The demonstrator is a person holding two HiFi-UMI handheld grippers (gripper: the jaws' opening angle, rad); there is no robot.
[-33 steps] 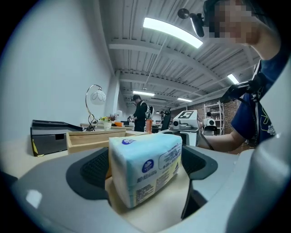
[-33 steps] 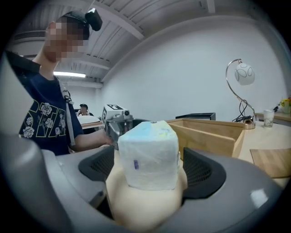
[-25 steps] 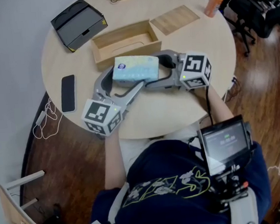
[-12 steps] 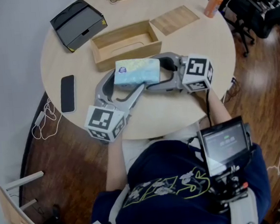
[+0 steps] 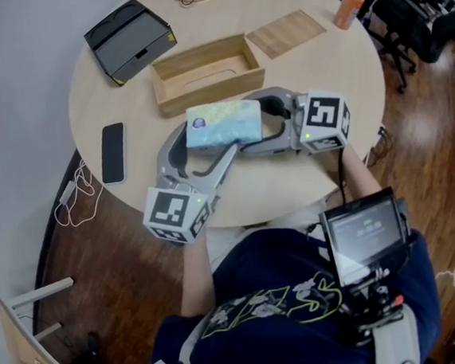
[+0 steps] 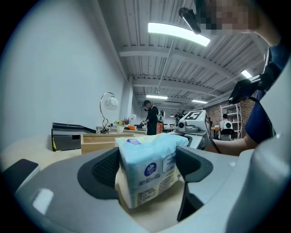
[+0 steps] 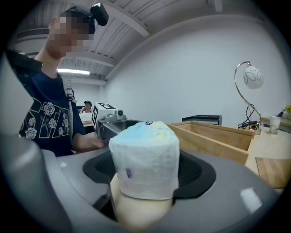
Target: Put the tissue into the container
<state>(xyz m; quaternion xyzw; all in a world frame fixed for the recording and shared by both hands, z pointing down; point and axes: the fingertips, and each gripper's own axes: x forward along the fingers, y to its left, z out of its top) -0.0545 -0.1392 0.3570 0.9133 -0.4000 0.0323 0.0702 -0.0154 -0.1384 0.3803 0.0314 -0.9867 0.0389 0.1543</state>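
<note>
A light-blue tissue pack (image 5: 220,124) lies on its side just in front of the open wooden container (image 5: 210,89), near the middle of the round table. My left gripper (image 5: 205,133) comes in from the lower left, its jaws across the pack's left end. In the left gripper view both pads touch the pack (image 6: 148,170). My right gripper (image 5: 247,122) reaches in from the right and is shut on the other end, where the pack (image 7: 144,159) fills the gap between its pads. Whether the pack rests on the table or is lifted I cannot tell.
A black phone (image 5: 112,152) lies at the table's left edge. A black case (image 5: 128,39) sits behind the container's left end, a wooden board (image 5: 283,32) to the container's right, and an orange can (image 5: 347,7) beyond the board. The table's front edge runs close under both grippers.
The pack has shifted slightly toward me with both grippers on it. The left gripper's marker cube has swung nearer the table's front edge. The right gripper has barely moved.
</note>
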